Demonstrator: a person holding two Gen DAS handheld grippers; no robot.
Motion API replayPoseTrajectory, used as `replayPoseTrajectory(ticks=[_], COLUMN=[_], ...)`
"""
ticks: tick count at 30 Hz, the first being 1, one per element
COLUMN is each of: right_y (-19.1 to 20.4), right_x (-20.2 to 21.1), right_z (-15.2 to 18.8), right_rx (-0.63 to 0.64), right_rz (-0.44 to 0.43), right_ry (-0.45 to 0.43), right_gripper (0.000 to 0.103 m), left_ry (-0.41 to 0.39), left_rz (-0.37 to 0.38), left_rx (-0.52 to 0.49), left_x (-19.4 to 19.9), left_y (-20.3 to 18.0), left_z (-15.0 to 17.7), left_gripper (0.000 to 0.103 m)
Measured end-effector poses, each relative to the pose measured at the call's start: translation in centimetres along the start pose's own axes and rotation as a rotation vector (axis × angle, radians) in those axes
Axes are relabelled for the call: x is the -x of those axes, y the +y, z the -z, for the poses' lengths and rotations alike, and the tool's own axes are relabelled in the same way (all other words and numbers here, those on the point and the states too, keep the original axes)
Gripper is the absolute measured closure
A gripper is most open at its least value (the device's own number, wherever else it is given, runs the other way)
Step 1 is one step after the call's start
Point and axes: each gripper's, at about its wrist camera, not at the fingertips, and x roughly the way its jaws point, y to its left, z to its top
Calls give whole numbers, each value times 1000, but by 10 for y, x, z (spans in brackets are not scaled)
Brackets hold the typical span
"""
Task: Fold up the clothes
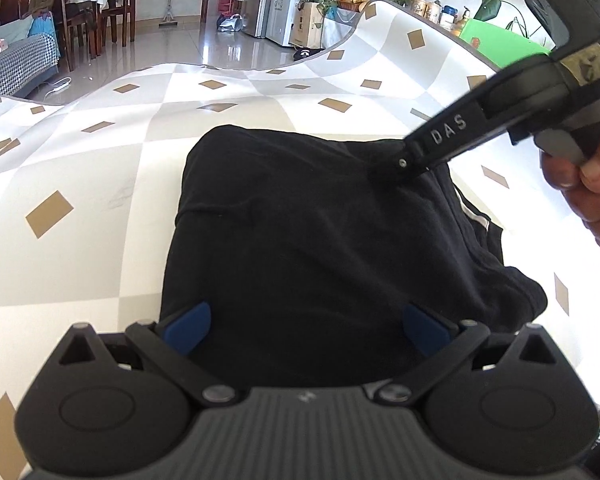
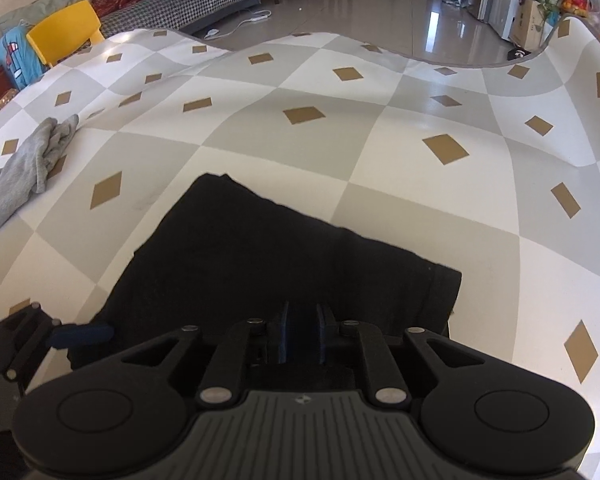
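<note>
Black garment, soft matte knit folded w/ white trim, lies under spread left gripper; right gripper blue pads nearly together, tips on cloth.

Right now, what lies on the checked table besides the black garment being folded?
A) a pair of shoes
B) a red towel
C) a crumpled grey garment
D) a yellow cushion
C: in the right wrist view a crumpled grey garment lies near the table's left edge, apart from the black garment.
</note>
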Motion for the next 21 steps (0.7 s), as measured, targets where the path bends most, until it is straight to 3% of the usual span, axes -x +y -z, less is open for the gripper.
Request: replayPoseTrajectory(ticks=[9, 21], right_y=[-5, -5], right_x=[3, 4], right_z=[23, 38], right_rx=[24, 26], right_rz=[83, 43], right_ry=[43, 56], right_gripper=[90, 78], left_ry=[4, 21], left_rz=[-26, -47], left_rx=[-18, -8], left_x=[-1, 7], left_y=[-2, 2], left_z=[2, 8], left_gripper=[0, 0])
